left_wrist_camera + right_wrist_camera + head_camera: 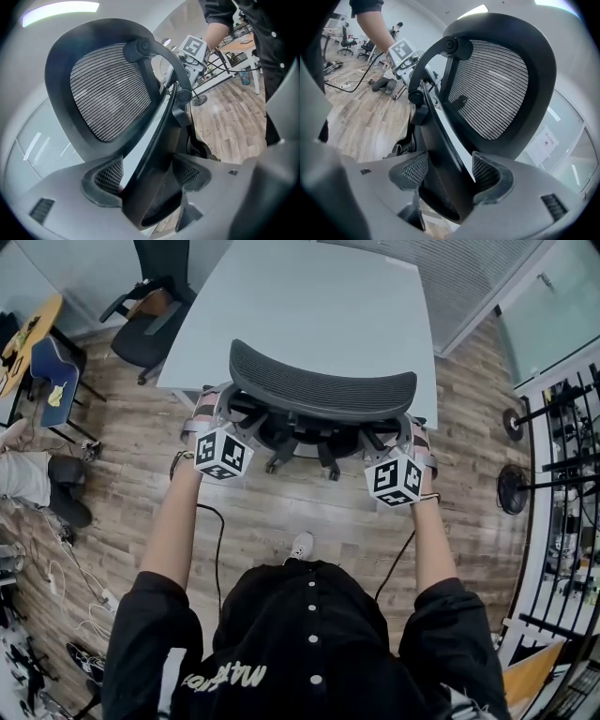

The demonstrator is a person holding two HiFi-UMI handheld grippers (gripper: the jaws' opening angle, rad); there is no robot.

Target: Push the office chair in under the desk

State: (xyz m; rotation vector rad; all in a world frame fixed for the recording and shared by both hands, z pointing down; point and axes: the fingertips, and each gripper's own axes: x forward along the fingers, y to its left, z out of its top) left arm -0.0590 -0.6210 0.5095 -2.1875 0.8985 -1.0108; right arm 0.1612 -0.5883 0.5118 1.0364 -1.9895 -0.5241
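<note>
The black mesh-backed office chair (323, 382) stands at the near edge of the white desk (319, 296), with its seat and base partly beneath it. My left gripper (218, 409) is shut on the left edge of the chair's back, and its marker cube (222, 453) faces me. My right gripper (413, 430) is shut on the right edge. In the left gripper view the chair's back frame (154, 154) runs between the pads (110, 176) of my left gripper (150, 180). In the right gripper view the frame (440, 154) fills the gap of my right gripper (445, 176).
A second black chair (150, 320) stands at the desk's far left corner. A blue chair (52, 371) and a yellow table (28, 329) are at the left, with cables (66, 577) on the wooden floor. Two floor stands (514, 488) and a metal rack (572, 493) line the right.
</note>
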